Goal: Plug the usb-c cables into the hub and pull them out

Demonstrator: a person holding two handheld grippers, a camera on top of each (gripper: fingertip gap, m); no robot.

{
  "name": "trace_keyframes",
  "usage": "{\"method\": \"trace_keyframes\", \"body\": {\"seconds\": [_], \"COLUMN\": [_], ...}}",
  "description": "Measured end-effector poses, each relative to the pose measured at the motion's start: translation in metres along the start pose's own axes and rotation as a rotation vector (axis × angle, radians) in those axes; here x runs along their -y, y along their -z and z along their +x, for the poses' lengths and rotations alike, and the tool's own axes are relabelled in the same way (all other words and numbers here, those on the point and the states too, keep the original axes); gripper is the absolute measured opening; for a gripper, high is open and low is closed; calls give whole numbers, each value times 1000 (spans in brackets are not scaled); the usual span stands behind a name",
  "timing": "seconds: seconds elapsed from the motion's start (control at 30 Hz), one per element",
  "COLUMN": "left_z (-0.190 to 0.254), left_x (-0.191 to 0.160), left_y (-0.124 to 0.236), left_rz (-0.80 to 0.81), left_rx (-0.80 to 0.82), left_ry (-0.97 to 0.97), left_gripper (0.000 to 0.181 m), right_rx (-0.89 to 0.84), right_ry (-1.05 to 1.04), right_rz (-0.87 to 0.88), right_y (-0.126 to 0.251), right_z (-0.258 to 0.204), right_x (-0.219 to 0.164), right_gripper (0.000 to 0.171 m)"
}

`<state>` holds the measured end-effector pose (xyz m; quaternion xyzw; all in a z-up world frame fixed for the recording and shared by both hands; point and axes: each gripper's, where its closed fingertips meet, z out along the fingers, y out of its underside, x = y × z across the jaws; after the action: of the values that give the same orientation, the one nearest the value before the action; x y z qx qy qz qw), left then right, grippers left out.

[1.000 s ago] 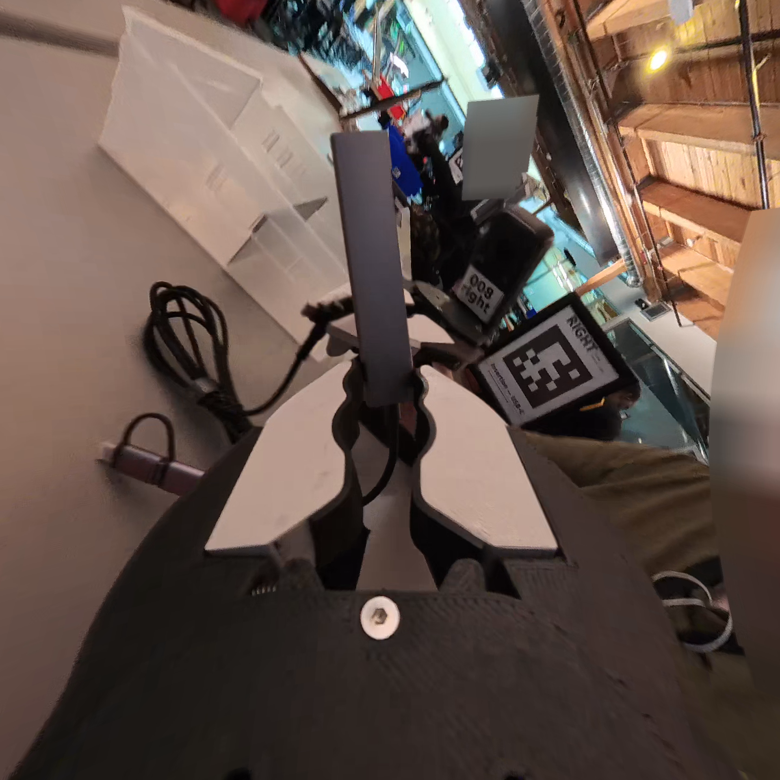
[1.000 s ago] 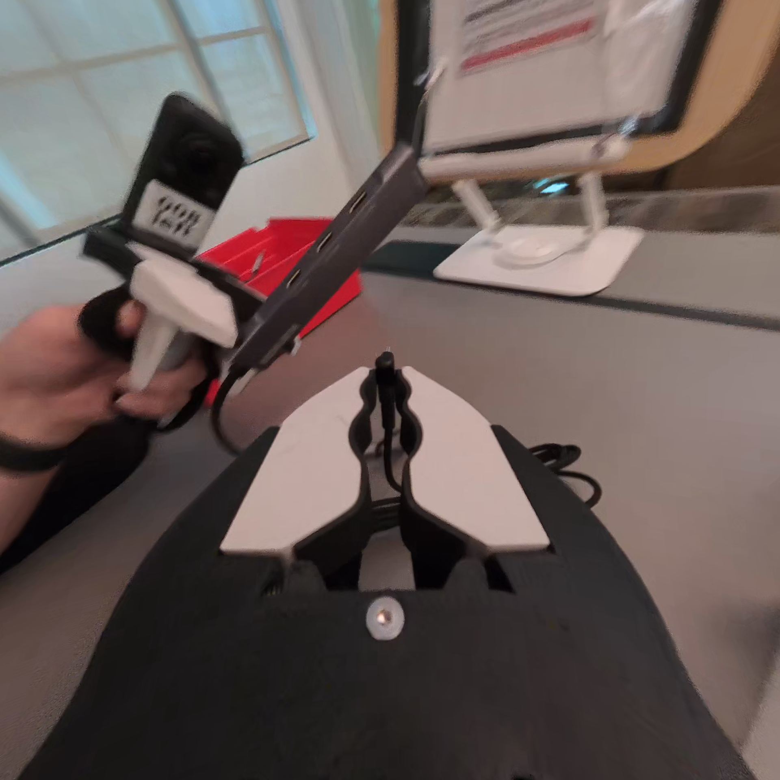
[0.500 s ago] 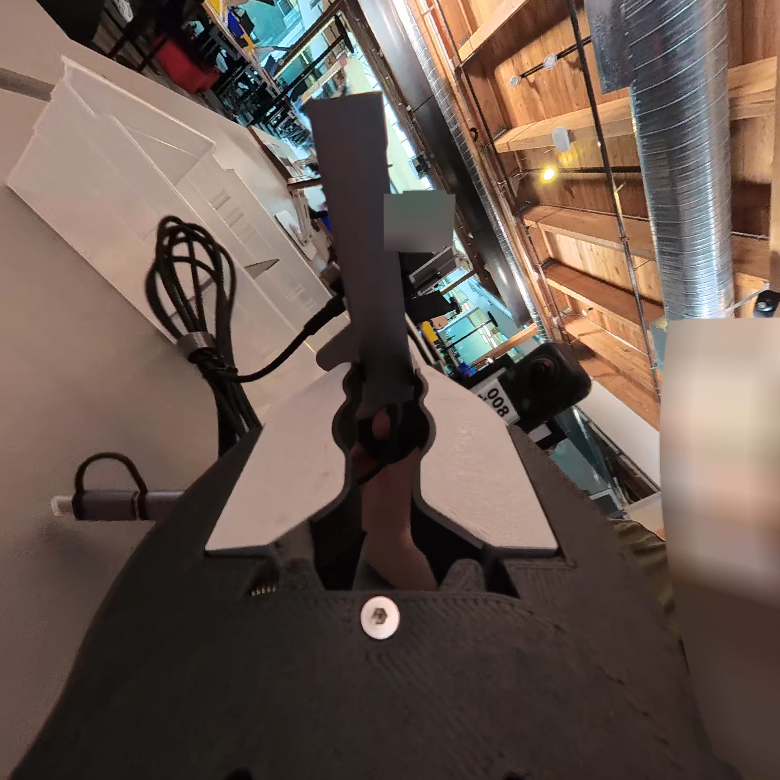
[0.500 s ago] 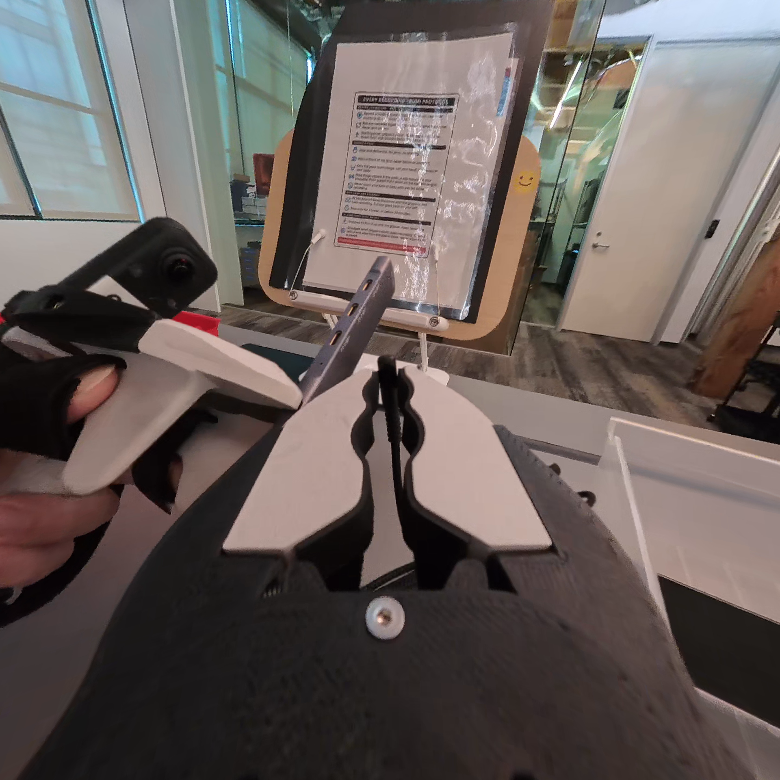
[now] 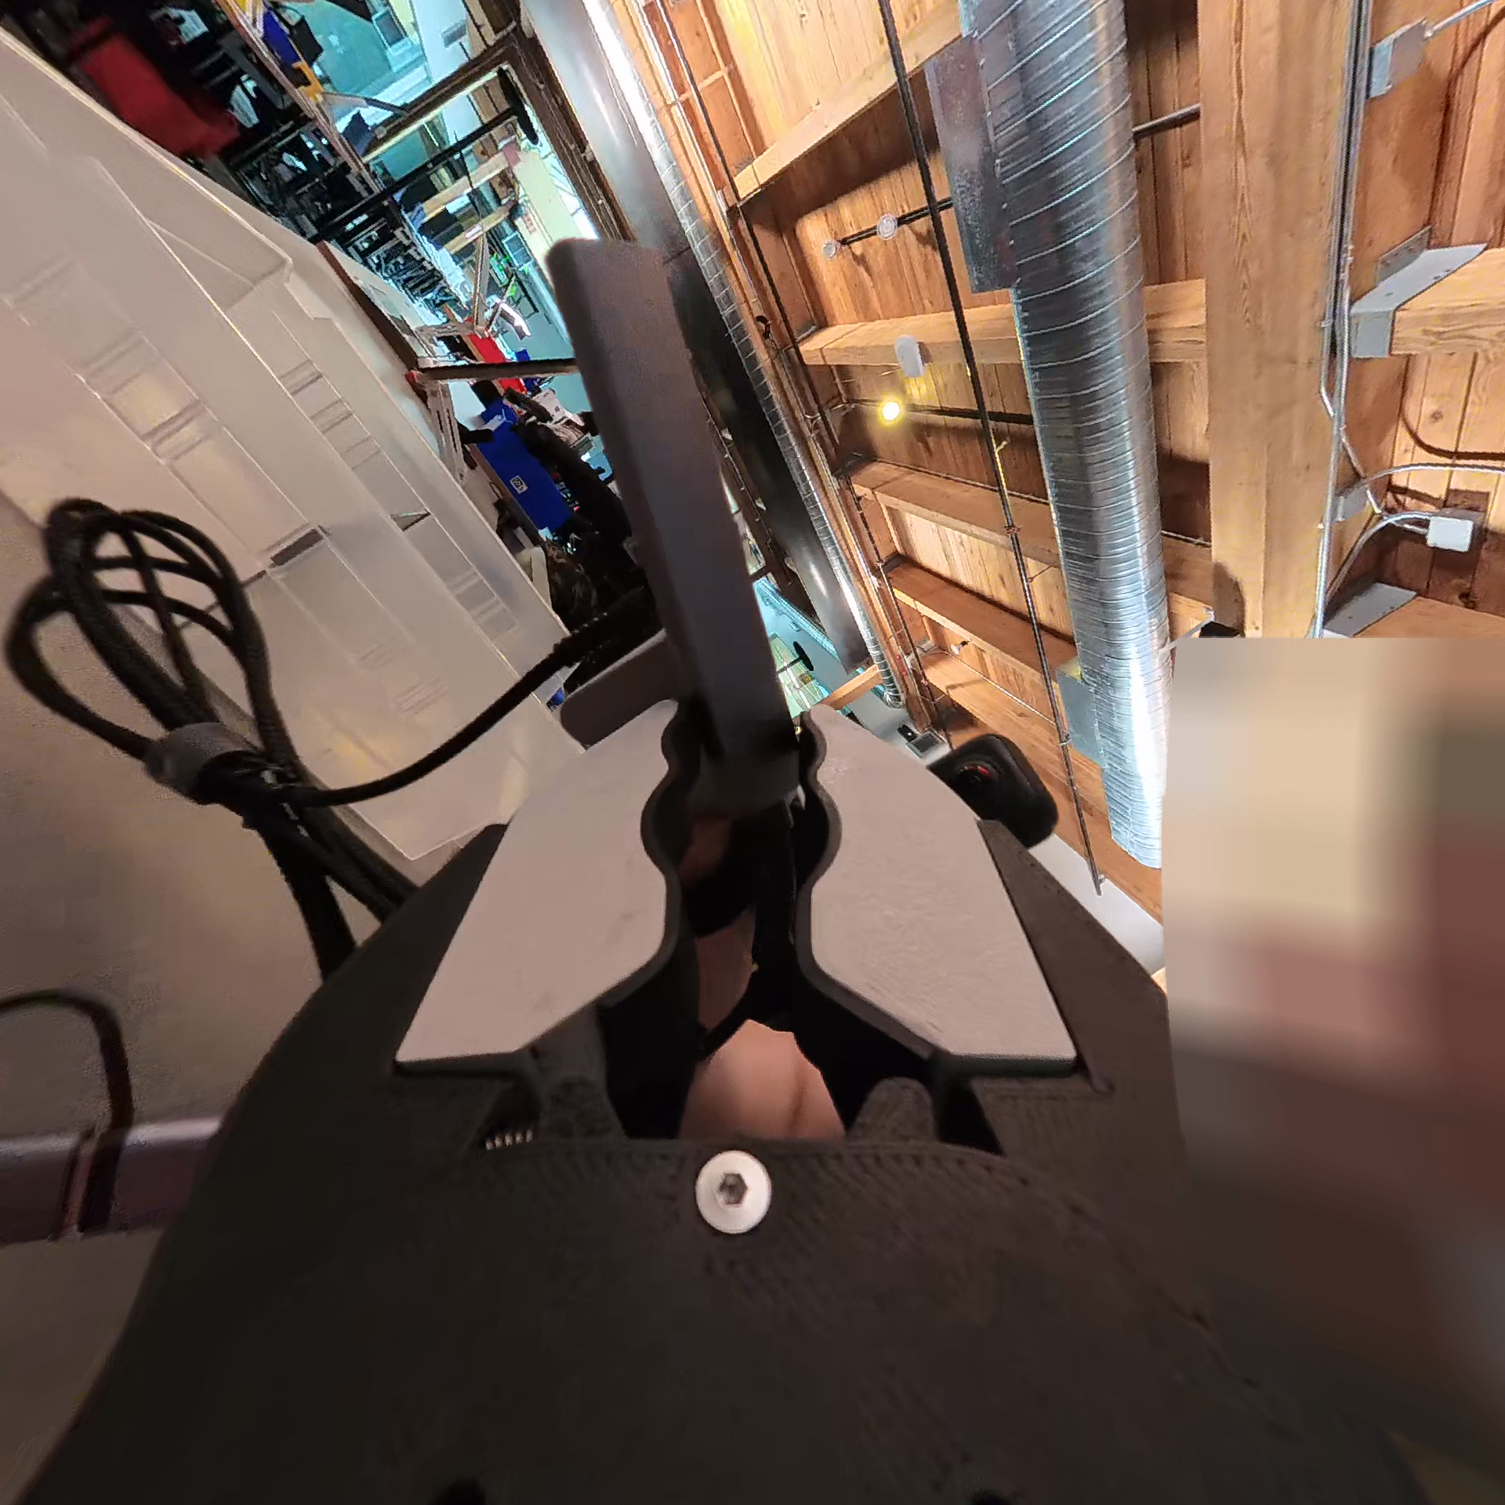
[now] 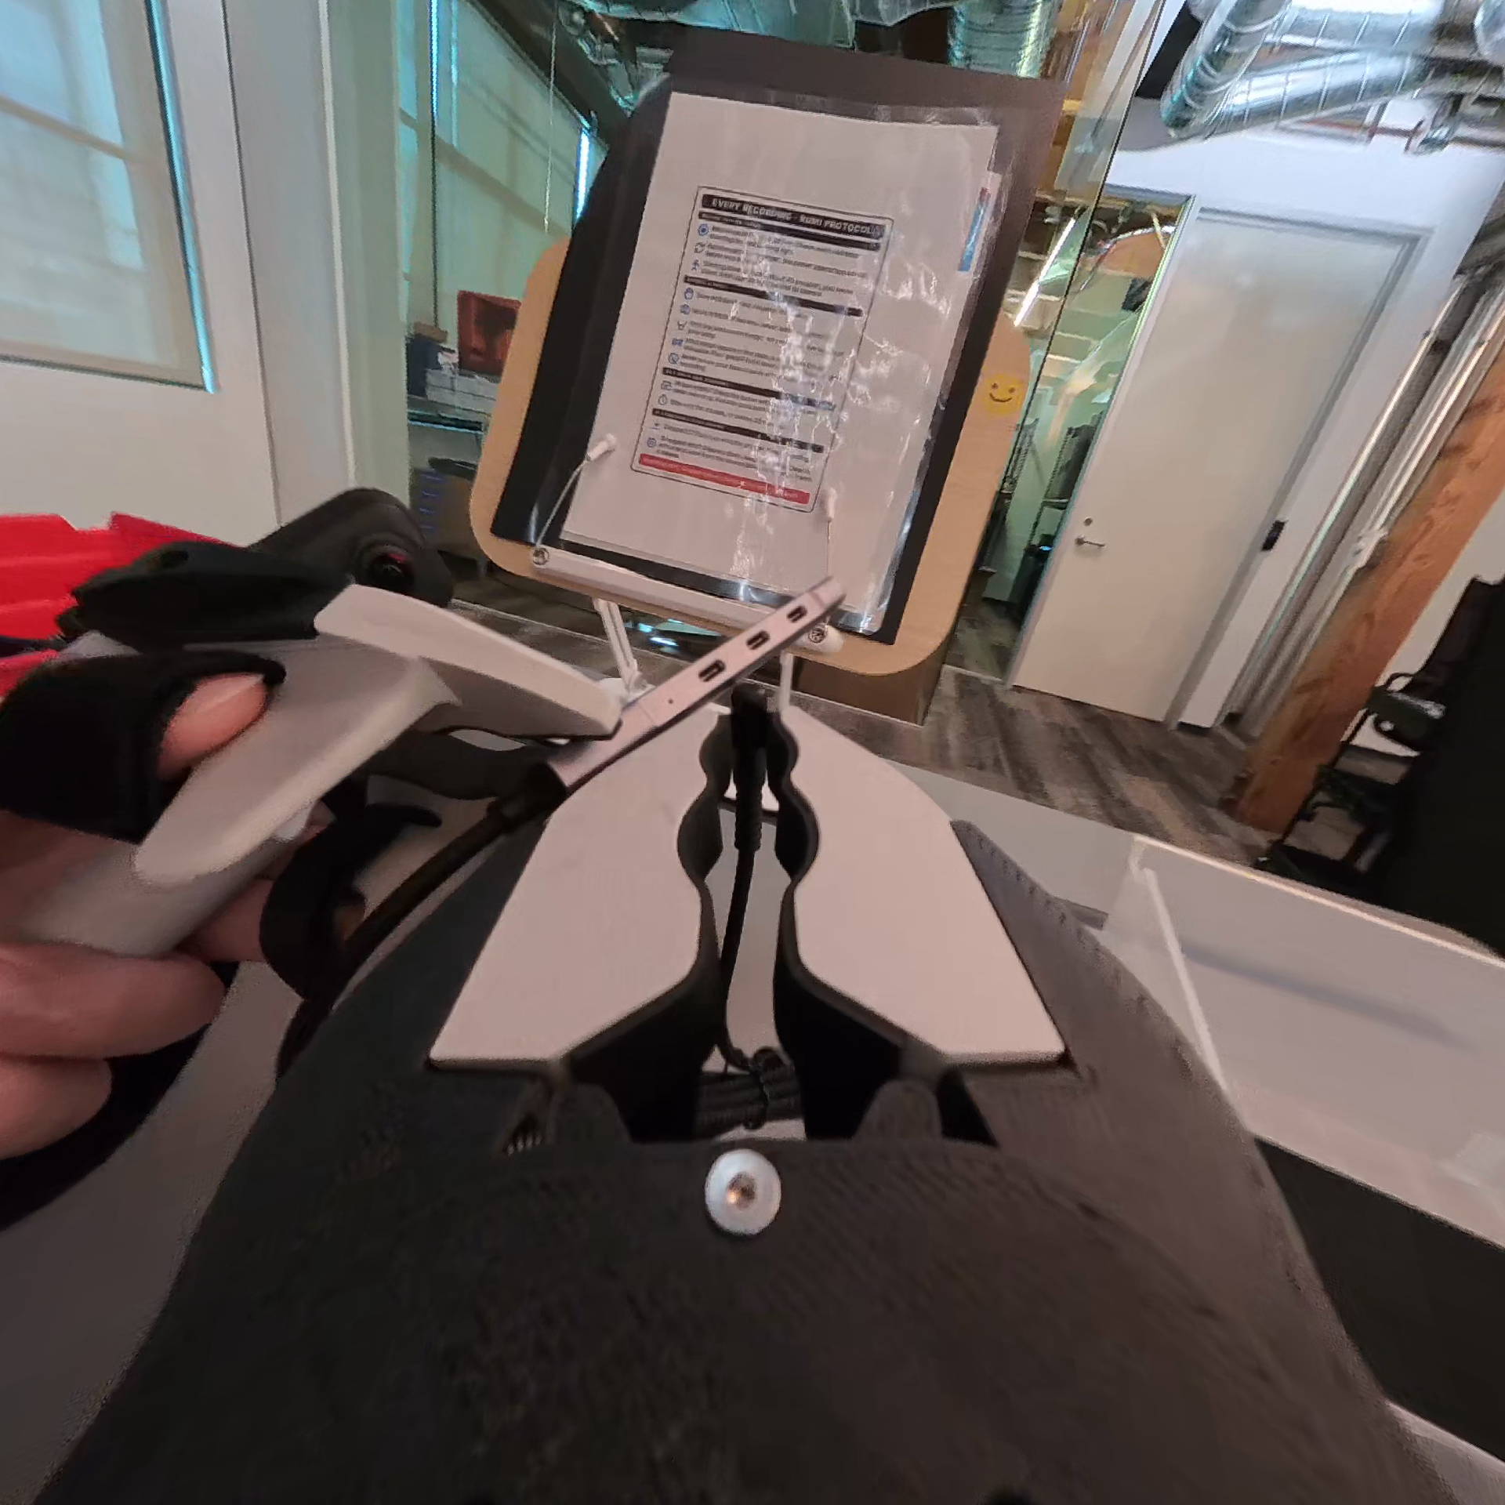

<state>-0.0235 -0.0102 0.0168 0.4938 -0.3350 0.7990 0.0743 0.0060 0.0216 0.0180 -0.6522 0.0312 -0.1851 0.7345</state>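
Two grippers, both clenched on something. Closest in, the right gripper (image 6: 753,737) pinches a thin black usb-c cable (image 6: 748,782) by its plug, tip pointing up and touching or almost touching the underside of the slim dark grey metal hub (image 6: 737,655); can't tell if it's actually in a port. The hub's edge shows three small oval ports in a row, and it sticks out tilted from the left gripper (image 5: 737,770), which grasps its lower end, held up off the table. A hand in a black fingerless glove (image 6: 122,733) holds that gripper. Behind, a printed sheet in a plastic sleeve on a wooden stand (image 6: 757,366). In the left view, a bundled black braided cable (image 5: 163,692) lies beside clear plastic bins (image 5: 244,456), contents unclear
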Motion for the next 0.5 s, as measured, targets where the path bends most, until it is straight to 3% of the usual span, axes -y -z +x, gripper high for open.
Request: {"method": "trace_keyframes", "body": {"seconds": [0.5], "left_z": [9], "left_x": [-2], "left_y": [8], "left_rz": [-54], "left_rx": [-50], "left_ry": [-63], "left_gripper": [17], "right_rx": [14], "right_ry": [37], "right_rz": [0], "right_y": [5], "right_z": [-1], "right_x": [7], "right_gripper": [9]}}
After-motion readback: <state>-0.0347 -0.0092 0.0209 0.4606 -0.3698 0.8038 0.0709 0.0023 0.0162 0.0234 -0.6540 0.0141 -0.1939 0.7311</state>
